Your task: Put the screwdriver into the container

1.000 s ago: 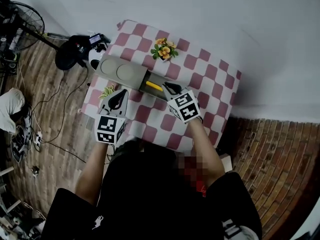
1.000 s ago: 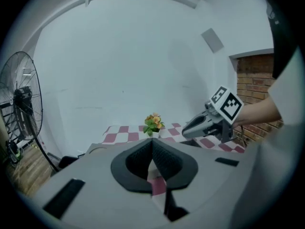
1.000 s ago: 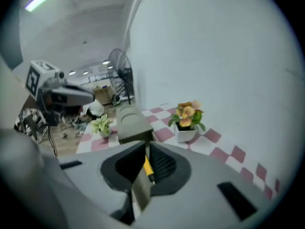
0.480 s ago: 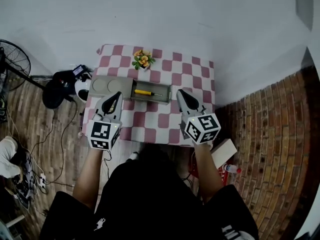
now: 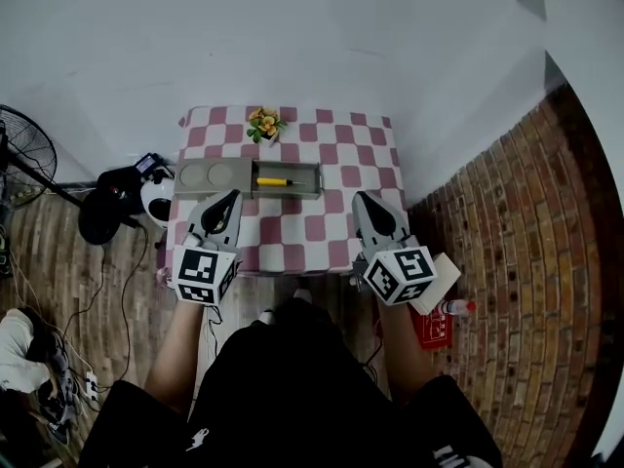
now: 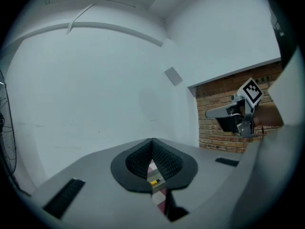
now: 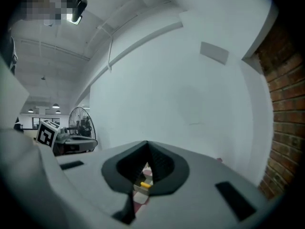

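Observation:
The yellow-handled screwdriver (image 5: 273,181) lies in the open right half of the long grey container (image 5: 307,170) on the checkered table (image 5: 341,139). Both grippers hang back over the table's near edge, apart from the container. My left gripper (image 5: 232,196) is shut and empty, below the container's lidded left half. My right gripper (image 5: 360,200) is also shut and empty, to the container's lower right. Through the closed pads, the screwdriver shows as a small yellow spot (image 6: 153,181) in the left gripper view and again in the right gripper view (image 7: 145,185).
A small pot of orange flowers (image 5: 264,124) stands behind the container. A fan (image 5: 19,154), a black object (image 5: 109,203) and cables lie on the wooden floor at left. A brick wall (image 5: 526,261) runs along the right, with a red box (image 5: 429,328) beside the person.
The right gripper drew back from the container, leaving the screwdriver inside, and its jaws closed. Both grippers moved toward the table's near edge, and the head view rose higher.

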Action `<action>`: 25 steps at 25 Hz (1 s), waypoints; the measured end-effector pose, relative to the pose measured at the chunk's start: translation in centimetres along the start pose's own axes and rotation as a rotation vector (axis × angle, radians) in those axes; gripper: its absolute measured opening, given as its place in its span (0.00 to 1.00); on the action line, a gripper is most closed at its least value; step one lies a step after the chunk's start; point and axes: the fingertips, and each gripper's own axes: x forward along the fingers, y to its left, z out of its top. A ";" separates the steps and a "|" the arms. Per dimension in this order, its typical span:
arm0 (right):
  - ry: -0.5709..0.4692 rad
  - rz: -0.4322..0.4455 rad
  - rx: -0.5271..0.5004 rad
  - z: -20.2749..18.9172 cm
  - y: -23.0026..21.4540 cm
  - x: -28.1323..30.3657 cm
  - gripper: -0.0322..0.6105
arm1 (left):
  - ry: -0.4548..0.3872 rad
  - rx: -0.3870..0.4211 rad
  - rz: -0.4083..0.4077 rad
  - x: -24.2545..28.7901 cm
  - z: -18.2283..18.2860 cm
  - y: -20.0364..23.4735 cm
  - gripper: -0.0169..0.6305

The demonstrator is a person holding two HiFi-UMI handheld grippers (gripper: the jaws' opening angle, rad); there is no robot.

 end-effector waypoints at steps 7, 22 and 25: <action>-0.029 0.014 -0.006 1.2 0.3 -1.3 0.05 | -0.017 0.017 0.035 -1.3 1.0 -0.7 0.03; -0.028 0.030 -0.016 1.5 -0.6 -1.7 0.05 | -0.009 0.018 0.058 -1.2 1.3 -1.5 0.03; -0.030 0.028 -0.023 1.6 -0.5 -1.5 0.05 | -0.020 0.023 0.054 -1.0 1.6 -1.3 0.03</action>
